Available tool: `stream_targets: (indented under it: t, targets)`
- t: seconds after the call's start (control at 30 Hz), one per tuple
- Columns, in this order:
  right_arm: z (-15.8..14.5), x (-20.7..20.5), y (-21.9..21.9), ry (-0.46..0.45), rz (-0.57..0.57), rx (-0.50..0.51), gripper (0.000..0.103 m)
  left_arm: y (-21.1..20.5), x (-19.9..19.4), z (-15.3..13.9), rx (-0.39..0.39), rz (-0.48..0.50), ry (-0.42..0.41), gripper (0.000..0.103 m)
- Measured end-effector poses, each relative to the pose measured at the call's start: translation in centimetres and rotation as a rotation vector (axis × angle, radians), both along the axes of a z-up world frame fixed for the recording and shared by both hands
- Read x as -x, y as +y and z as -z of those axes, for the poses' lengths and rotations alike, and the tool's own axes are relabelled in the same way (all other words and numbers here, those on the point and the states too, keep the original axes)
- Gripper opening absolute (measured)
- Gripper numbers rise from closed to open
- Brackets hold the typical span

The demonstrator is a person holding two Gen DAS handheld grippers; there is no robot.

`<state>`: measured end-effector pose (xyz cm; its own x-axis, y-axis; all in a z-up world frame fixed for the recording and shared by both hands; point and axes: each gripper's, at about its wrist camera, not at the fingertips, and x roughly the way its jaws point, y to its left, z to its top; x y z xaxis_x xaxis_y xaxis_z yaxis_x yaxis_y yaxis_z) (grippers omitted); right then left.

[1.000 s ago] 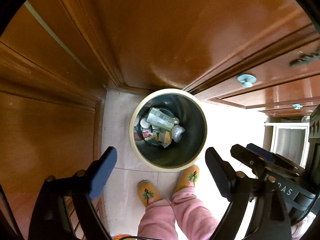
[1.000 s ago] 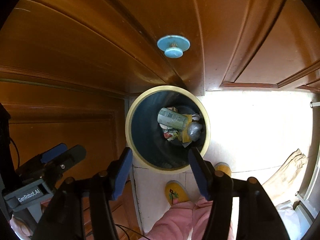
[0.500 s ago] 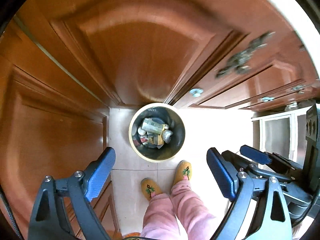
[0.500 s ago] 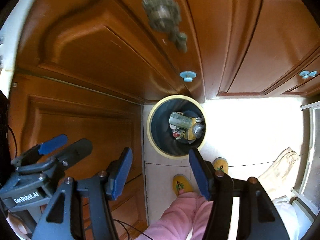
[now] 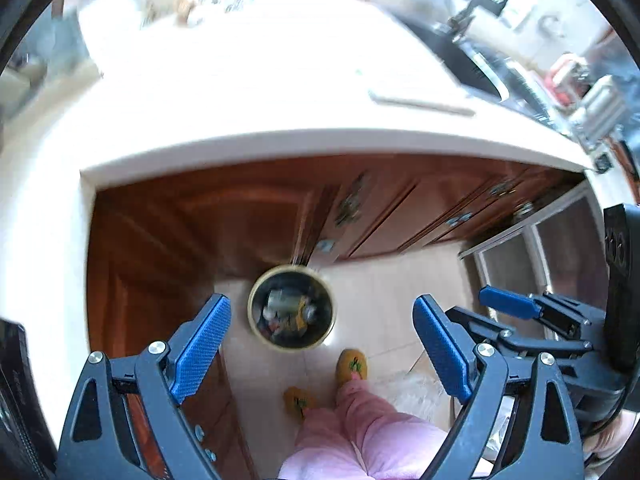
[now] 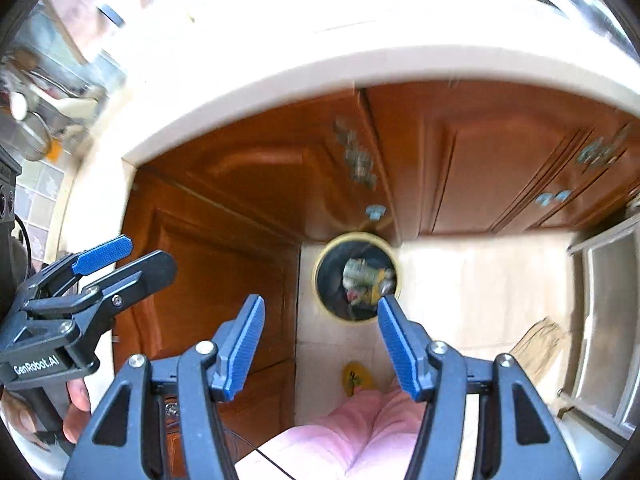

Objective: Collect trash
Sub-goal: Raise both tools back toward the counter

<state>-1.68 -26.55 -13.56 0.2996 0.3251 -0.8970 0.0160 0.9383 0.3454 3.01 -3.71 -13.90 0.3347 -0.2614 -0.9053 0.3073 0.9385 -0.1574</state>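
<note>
countertop (image 5: 280, 92): I see a pale slab filling the top half of both views, blown out by glare. A thin stick-like item lies near its front edge in the left view; too blurred for me to name. Likely the next place to look for scraps.
cabinets (image 6: 460, 168): brown wooden doors under the counter overhang, meeting in an inside corner. That corner is why the bin sits where it does: tucked out of the walkway.
floor (image 5: 400, 292): light tile, lit from the right side.
legs (image 5: 360, 432): pink trousers and yellow slippers, standing just in front of the bin. I read it as the operator standing upright, so both cameras look steeply down.
left gripper (image 5: 320, 356): spread wide, nothing between the blue pads, hanging well above the bin. Empty, so free for a pick.
right gripper (image 6: 320, 352): also spread, pads bare, carrying nothing. It shows beside the left one in each wrist view, so I run them side by side at about the same height.
trash bin (image 5: 291, 312): round, dark inside, pale yellow rim, on the floor against the cabinet corner, well below both tools.
trash (image 6: 362, 280): crumpled wrappers and a pale packet at the bottom of the bin, motion-blurred. My read: this lot is dumped; anything left must be fetched from elsewhere.
</note>
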Motion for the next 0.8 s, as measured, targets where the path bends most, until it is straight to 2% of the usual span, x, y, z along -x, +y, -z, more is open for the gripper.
stream_targets:
  t: [0.13, 0.3, 0.57, 0.8]
  targets:
    - [-5.6, 1.2, -1.2, -0.118, 0.035, 0.036, 0.060, -0.3, 0.7, -4.5, 0.034, 0.038, -0.075, 0.091]
    - [-10.3, 2.4, -2.0, -0.228, 0.067, 0.056, 0.062, -1.1, 1.6, -9.0, 0.064, 0.071, -0.157, 0.091]
    - [-14.5, 3.3, -1.0, -0.351, 0.087, 0.046, 0.063, 0.1, 2.7, -14.4, 0.090, 0.072, -0.293, 0.091]
    - [-16.9, 3.3, 0.2, -0.417, 0.068, 0.028, 0.063, 1.7, 3.0, -17.6, 0.096, 0.040, -0.372, 0.091]
